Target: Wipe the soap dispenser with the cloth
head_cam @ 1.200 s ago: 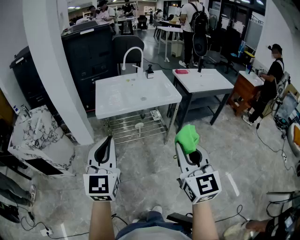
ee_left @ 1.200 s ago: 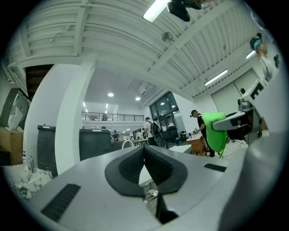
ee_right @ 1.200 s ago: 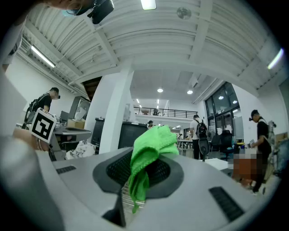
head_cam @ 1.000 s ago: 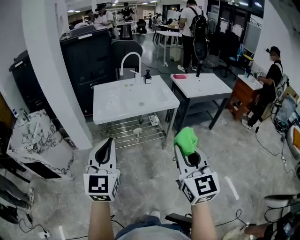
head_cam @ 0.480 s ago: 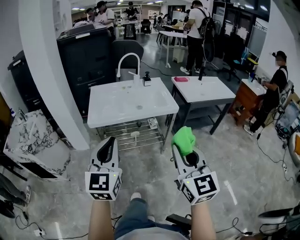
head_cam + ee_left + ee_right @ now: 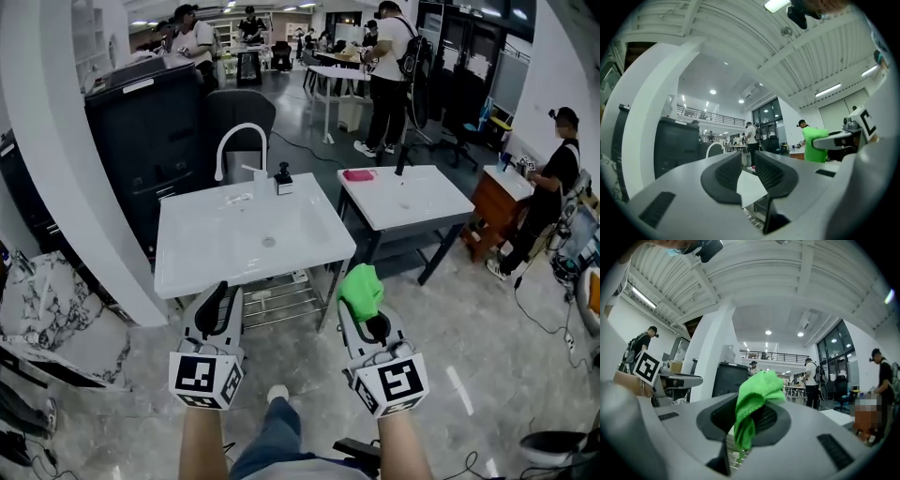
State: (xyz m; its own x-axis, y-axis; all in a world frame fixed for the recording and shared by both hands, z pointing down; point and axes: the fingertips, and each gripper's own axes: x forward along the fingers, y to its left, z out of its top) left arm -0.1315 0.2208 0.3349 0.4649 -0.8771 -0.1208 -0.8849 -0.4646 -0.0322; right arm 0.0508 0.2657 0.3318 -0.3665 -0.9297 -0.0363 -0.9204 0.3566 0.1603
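**Cloth ready, dispenser far**

My left gripper [image 6: 215, 302] has just been opening a bit, and it is empty. My right gripper [image 6: 364, 317] pinches the soft, light green cloth [image 6: 360, 288]. The small soap dispenser [image 6: 281, 179] stands far off by the tap [image 6: 232, 141]. I think it may tip, so I should hold its body.

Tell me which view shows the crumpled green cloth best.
The right gripper view: the crumpled green cloth fills its centre, pinched by the right gripper. The head view shows the cloth small from above; the left gripper view, side-on.

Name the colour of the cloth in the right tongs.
The crumpled fabric cloth is bright green; best in the right gripper view.
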